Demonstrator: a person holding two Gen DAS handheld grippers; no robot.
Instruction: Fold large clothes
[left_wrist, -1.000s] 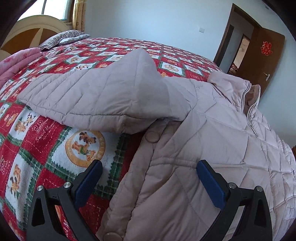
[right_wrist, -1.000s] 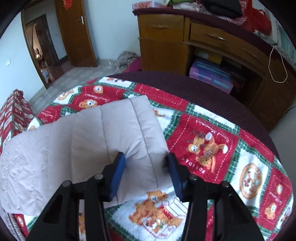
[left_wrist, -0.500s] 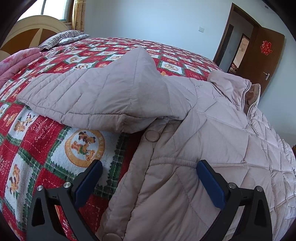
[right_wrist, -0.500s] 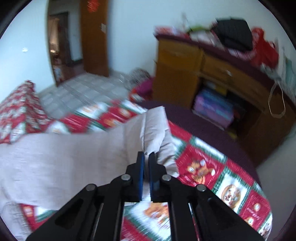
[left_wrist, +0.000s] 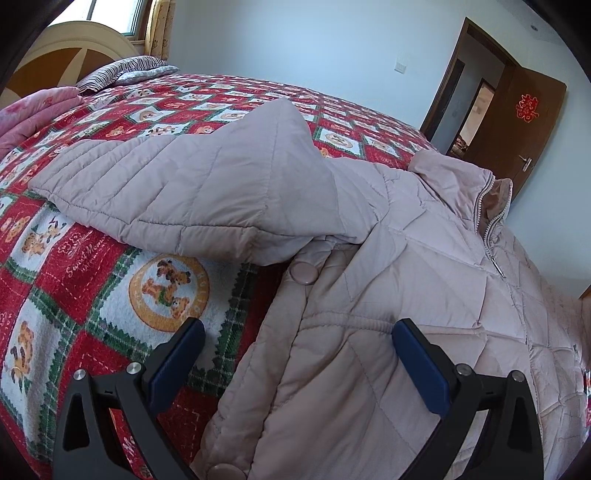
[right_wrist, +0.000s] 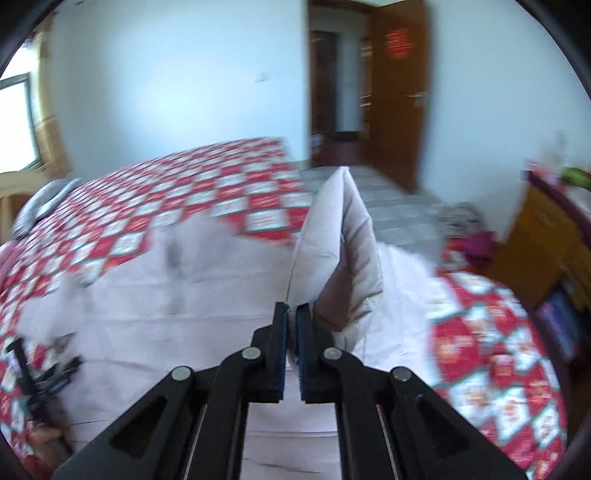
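Two tools over bed (left_wrist: 92, 295). Right tool (right_wrist: 291, 314) clenched on lifted sleeve (right_wrist: 340, 236) of quilted coat (left_wrist: 388, 295). Left tool (left_wrist: 295, 354) released, spread over coat's near edge.

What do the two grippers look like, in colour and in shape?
The left gripper and the right gripper look alike: black plastic frames with triangular cut-outs, round silver bolts at the joints, and flat blue pads on the inner faces of the fingers. No cables or markings show.
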